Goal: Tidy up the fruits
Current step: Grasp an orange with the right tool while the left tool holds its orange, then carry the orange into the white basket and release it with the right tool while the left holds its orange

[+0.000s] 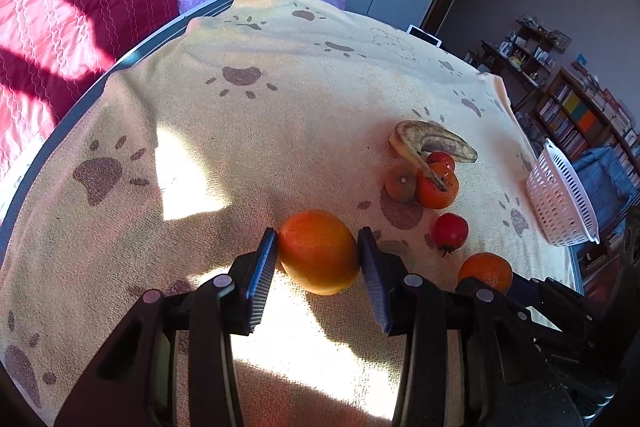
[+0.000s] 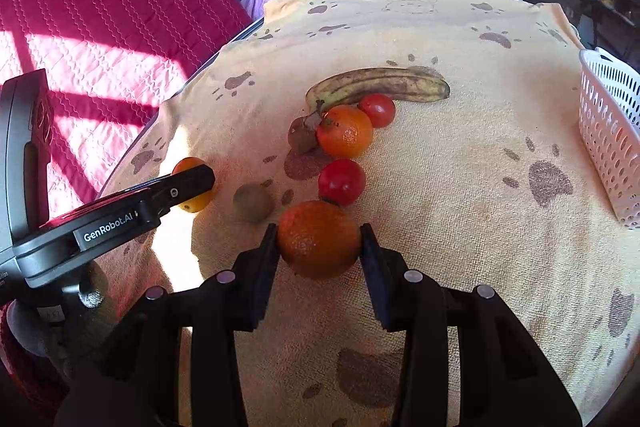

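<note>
Left wrist view: both fingers (image 1: 318, 247) grasp oranges (image 1: 319, 251), right one's (image 1: 486, 273) seemingly half-hidden.

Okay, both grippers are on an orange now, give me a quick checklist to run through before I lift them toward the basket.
1. Left gripper pads against its orange: ok, both pads touch its sides.
2. Right gripper pads against the second orange: ok.
3. Second orange free of neighbours: not ok, a tomato sits right against it.
4. White basket upright and open: ok; whether it is empty, cannot tell.
5. Kiwi clear of the right gripper: ok, a gap shows.
6. Oranges lifted off the towel: cannot tell.
</note>
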The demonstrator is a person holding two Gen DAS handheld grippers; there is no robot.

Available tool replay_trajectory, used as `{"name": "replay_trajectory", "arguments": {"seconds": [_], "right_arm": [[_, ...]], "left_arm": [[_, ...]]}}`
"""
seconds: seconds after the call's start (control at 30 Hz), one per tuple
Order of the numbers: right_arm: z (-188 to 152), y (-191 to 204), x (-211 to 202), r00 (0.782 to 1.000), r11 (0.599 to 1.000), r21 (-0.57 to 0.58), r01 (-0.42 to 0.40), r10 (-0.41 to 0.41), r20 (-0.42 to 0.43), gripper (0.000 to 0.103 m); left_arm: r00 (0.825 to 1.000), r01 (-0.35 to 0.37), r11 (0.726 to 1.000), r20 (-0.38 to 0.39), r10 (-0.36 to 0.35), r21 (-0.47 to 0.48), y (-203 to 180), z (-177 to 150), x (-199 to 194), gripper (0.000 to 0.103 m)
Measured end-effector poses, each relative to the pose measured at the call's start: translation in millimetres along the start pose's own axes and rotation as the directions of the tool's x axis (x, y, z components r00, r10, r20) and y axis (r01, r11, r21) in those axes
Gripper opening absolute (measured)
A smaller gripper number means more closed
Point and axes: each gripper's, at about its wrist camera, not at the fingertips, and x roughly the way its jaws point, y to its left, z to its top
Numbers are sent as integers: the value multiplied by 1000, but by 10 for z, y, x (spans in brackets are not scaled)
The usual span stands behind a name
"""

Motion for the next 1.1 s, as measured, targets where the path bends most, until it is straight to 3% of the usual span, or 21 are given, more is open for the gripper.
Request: {"name": "replay_trajectory", "arguments": {"seconds": [0.23,0.6,1.1], "right_arm": [[-4,-36,-84,1000,1000,11,-5,5,23,42],[98,-340,-470,990,995,94,33,-45,130,42],[165,-1119,-1109,937,953,263,152,-224,269,42]], "left_arm": [[999,-42,999,19,42,-24,103,44,-99,42],[999,-17,1000,34,16,24,-149,49,-167,42],[999,-9,996,35,7,84,-449,47,-187,42]]}}
